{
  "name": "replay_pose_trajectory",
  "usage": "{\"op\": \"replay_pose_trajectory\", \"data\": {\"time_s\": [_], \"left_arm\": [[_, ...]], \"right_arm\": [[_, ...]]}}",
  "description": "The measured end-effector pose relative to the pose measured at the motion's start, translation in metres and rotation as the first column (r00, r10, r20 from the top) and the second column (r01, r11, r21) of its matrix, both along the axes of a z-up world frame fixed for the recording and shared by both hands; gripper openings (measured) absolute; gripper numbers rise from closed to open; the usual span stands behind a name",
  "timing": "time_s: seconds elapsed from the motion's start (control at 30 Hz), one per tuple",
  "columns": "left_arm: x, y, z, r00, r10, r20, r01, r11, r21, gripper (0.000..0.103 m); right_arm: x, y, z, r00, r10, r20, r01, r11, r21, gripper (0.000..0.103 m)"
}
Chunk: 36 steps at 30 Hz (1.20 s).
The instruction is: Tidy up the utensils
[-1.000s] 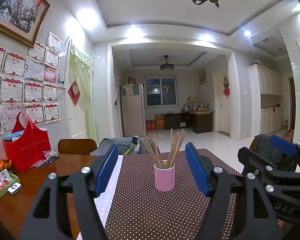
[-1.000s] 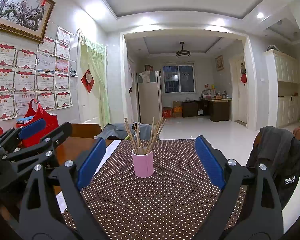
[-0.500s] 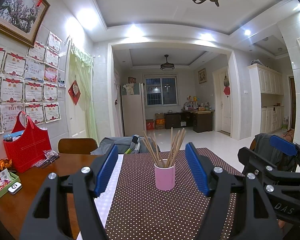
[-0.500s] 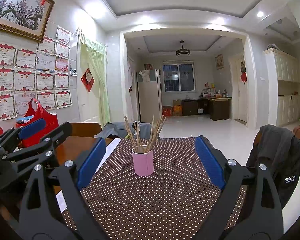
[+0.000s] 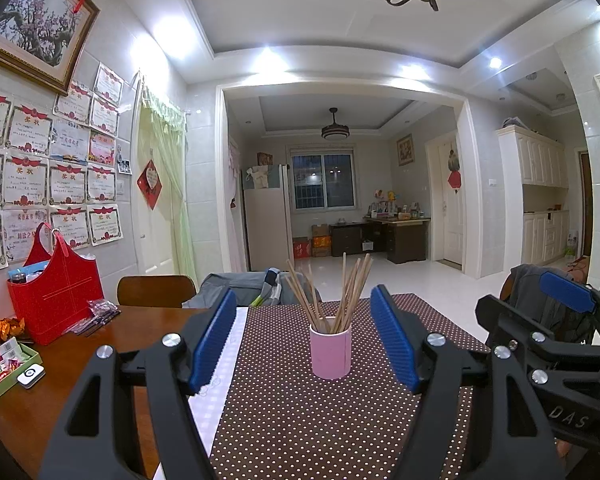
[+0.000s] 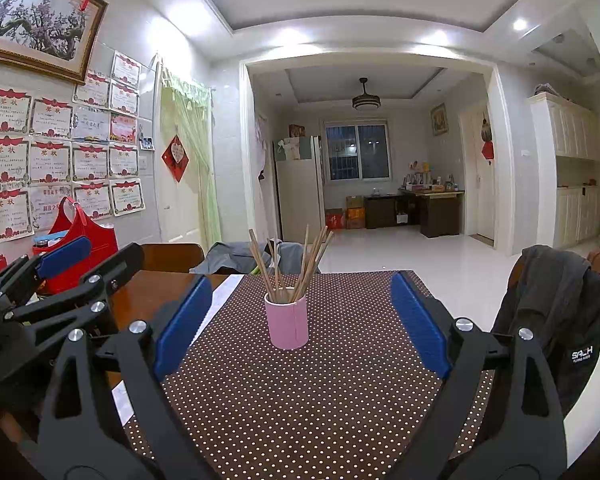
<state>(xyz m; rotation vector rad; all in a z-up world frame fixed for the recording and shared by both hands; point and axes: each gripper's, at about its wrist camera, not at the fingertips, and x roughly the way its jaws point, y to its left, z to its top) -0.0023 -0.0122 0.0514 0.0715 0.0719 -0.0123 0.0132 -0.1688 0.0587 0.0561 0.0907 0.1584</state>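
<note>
My left gripper (image 5: 304,336) hangs spread wide, holding nothing; my right gripper (image 6: 300,320) likewise gapes empty; the pink cup (image 5: 331,354) of wooden chopsticks (image 5: 332,292) stands upright on the dotted brown table runner (image 6: 320,400), ahead of both, untouched.

Both grippers just hang side by side, level and facing the same way. Left gripper (image 5: 304,332) has its blue pads spread wide, right gripper (image 6: 302,324) too, neither gripping a thing.
</note>
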Motion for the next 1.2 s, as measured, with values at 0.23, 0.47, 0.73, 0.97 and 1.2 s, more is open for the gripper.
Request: {"op": "replay_pose_trajectory", "data": {"time_s": [0.23, 0.47, 0.73, 0.97, 1.2], "left_arm": [[0.000, 0.002, 0.000, 1.000, 0.001, -0.001, -0.001, 1.000, 0.000, 0.069], [0.000, 0.002, 0.000, 1.000, 0.002, 0.000, -0.002, 1.000, 0.004, 0.069], [0.001, 0.006, 0.000, 1.000, 0.003, -0.003, -0.003, 1.000, 0.005, 0.069], [0.001, 0.009, -0.004, 1.000, 0.003, -0.007, -0.003, 1.000, 0.004, 0.069], [0.001, 0.013, -0.007, 1.000, 0.003, -0.012, -0.003, 1.000, 0.004, 0.069]], "right_arm": [[-0.001, 0.001, 0.000, 1.000, -0.001, -0.001, 0.001, 1.000, 0.000, 0.089], [0.001, 0.000, 0.000, 1.000, 0.001, -0.006, -0.001, 1.000, 0.003, 0.089], [0.001, 0.000, 0.000, 1.000, 0.001, -0.008, -0.001, 1.000, 0.002, 0.089], [0.002, 0.000, 0.001, 1.000, 0.001, -0.010, -0.001, 1.000, 0.005, 0.089], [0.001, 0.001, 0.000, 1.000, 0.001, -0.013, -0.001, 1.000, 0.004, 0.089]]}}
